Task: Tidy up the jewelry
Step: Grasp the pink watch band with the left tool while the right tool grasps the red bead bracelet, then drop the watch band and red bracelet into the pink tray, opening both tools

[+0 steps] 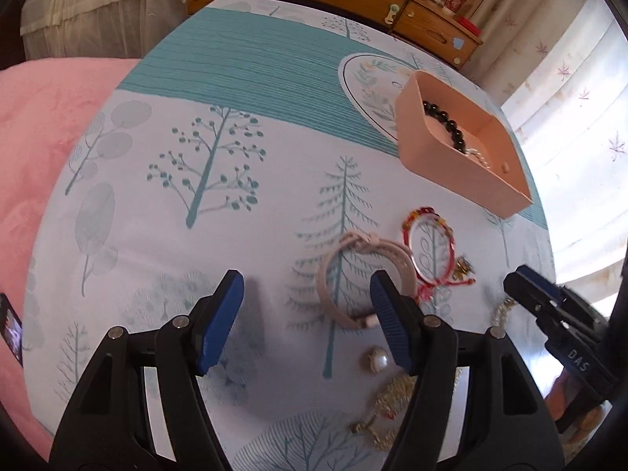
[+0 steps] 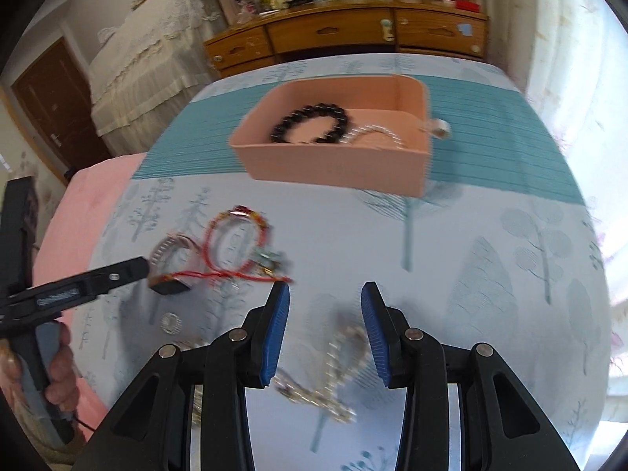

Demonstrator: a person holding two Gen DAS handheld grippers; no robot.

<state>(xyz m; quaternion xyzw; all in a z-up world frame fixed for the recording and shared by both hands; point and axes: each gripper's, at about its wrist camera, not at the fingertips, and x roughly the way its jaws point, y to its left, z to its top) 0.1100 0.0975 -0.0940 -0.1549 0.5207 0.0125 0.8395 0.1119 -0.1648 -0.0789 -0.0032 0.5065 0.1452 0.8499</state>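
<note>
Chain (image 2: 333,369) under the parted right gripper (image 2: 325,302)

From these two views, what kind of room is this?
Most likely a bedroom. The jewelry lies on a tree-print bedsheet beside a pink blanket, with a wooden drawer cabinet behind and sheer curtains at the window.

A peach open box (image 2: 337,165) sits well beyond the right claw (image 2: 325,329), holding a black bead bracelet (image 2: 310,123) and a pale bead strand (image 2: 376,133). A silvery chain (image 2: 333,369) lies flat between that claw's tips. A red cord bracelet (image 1: 429,251) and a pink band (image 1: 365,274) lie touching just past the left claw (image 1: 306,322), a pearl piece (image 1: 376,359) beneath it.
</note>
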